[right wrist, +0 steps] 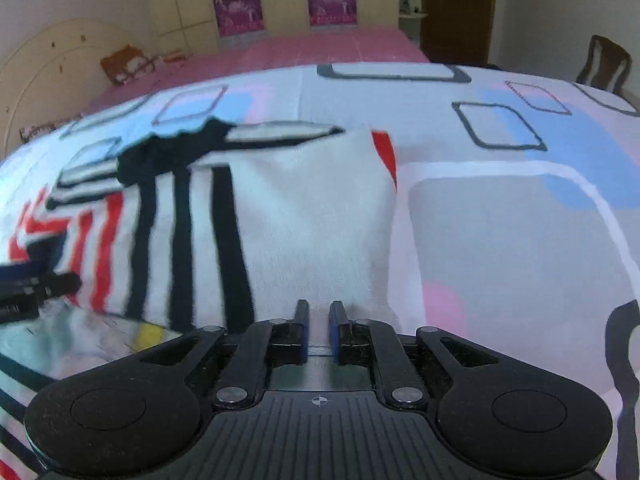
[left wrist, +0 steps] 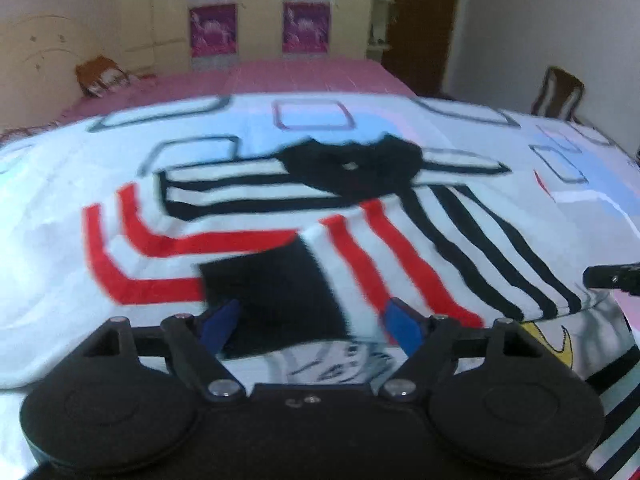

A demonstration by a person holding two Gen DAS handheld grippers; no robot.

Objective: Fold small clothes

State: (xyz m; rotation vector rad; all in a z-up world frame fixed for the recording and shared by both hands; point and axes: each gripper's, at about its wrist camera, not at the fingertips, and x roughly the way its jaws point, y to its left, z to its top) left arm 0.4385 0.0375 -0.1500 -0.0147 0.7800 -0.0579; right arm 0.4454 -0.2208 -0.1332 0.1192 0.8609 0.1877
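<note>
I see the striped shirt (left wrist: 360, 232) lying flat on the bed sheet (right wrist: 500, 240), with its black collar (left wrist: 352, 164) at the far end. My left claw (left wrist: 316, 320) is released, its blue pads spread wide over the shirt's near part, pressing on nothing. My right claw (right wrist: 319, 320) is clenched nearly tight on the shirt's near white edge (right wrist: 320, 280); a thin bit of cloth seems pinched between the pads. To the right of the shirt the sheet is bare and roomy. Beyond the collar is a pink bedspread (right wrist: 320, 48), then the wardrobe (right wrist: 280, 0).
</note>
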